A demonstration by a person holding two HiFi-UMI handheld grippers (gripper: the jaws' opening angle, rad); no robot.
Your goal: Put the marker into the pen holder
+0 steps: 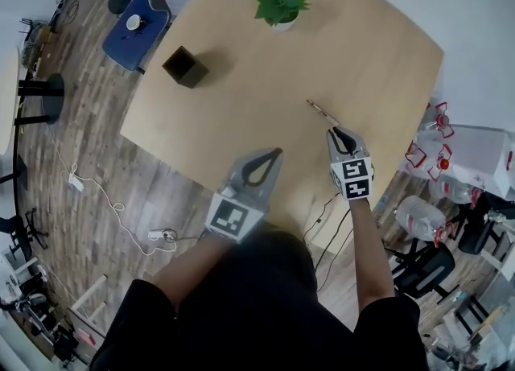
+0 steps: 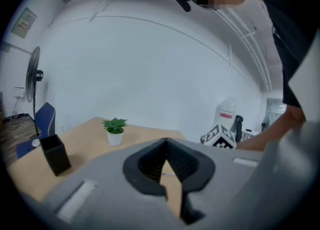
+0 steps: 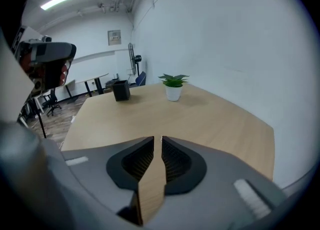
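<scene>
Your right hand-held gripper point(image 1: 338, 132) is released, empty; your left hand-held gripper point(image 1: 277, 153) is clenched. The marker point(image 1: 322, 109) lies on the counter point(image 1: 241, 100) just beyond the right one, well apart from the pen holder point(image 1: 185, 66).

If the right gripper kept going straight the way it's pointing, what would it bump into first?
Probably the marker lying on the table just ahead of the right gripper, though depth is unclear.
</scene>
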